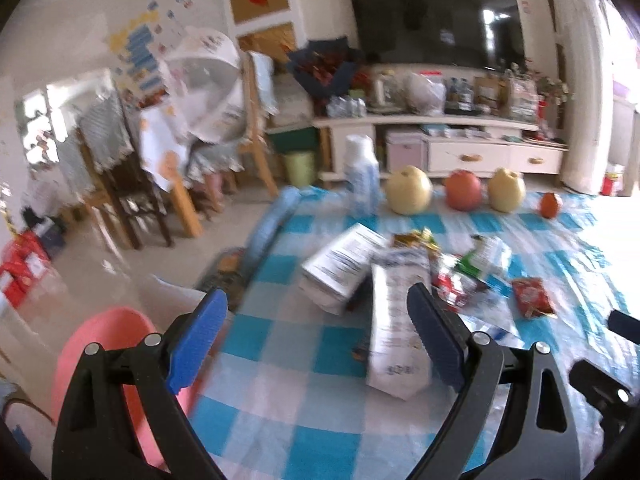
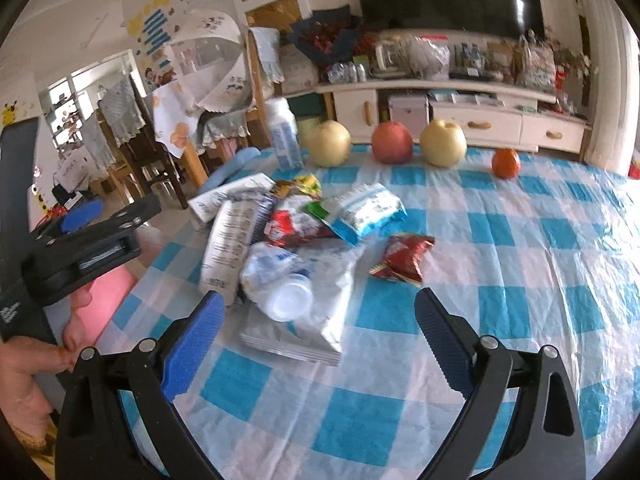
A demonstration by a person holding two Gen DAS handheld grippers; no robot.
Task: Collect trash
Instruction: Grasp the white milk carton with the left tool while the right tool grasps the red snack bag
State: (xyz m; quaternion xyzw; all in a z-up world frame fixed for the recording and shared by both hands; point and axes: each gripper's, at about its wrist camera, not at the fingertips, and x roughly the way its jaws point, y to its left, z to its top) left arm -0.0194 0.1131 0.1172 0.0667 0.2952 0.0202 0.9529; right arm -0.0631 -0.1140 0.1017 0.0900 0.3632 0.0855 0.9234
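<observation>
Gaping over the checked tablecloth [image 2: 500, 240], both the left gripper [image 1: 316, 336] and right gripper [image 2: 320, 336] hold nothing. Print on the cartons [image 1: 394, 320] and wrappers [image 2: 362, 210] is too blurred to read.

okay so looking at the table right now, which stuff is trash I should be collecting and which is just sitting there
Trash to collect: red snack wrapper, blue and white snack bag, crumpled plastic bottle, two white cartons, pink bin beside the table to take it.

Just sitting there: two yellow pears, red apple, small orange, upright white bottle.
</observation>
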